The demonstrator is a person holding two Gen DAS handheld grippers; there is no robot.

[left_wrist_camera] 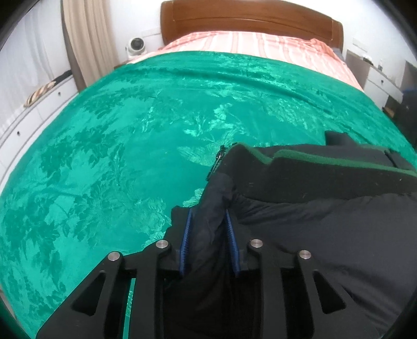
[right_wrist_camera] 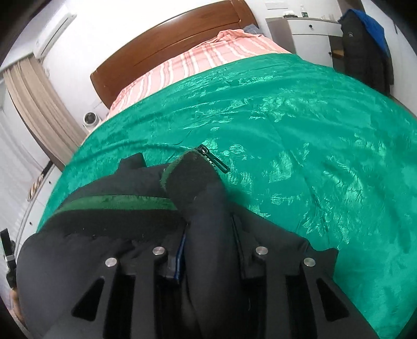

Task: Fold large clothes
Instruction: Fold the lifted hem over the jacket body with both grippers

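A large black padded jacket [left_wrist_camera: 325,208] with a green-trimmed collar [left_wrist_camera: 312,159] lies on a bed under a shiny green patterned cover [left_wrist_camera: 117,146]. My left gripper [left_wrist_camera: 208,219] is shut on a bunched fold of the jacket's left edge, the dark fabric pinched between its blue pads [left_wrist_camera: 186,234]. In the right wrist view my right gripper [right_wrist_camera: 208,234] is shut on the jacket [right_wrist_camera: 104,242] near the collar end, where the zipper pull [right_wrist_camera: 216,161] hangs. The jacket stretches between both grippers over the near part of the bed cover [right_wrist_camera: 312,156].
A wooden headboard [left_wrist_camera: 247,20] and pink striped bedding [left_wrist_camera: 247,44] are at the far end. A white drawer unit [left_wrist_camera: 34,114] stands left, a small white fan [left_wrist_camera: 135,45] beside the curtain [left_wrist_camera: 86,34]. A dark coat [right_wrist_camera: 365,47] hangs by a white cabinet [right_wrist_camera: 310,36] on the right.
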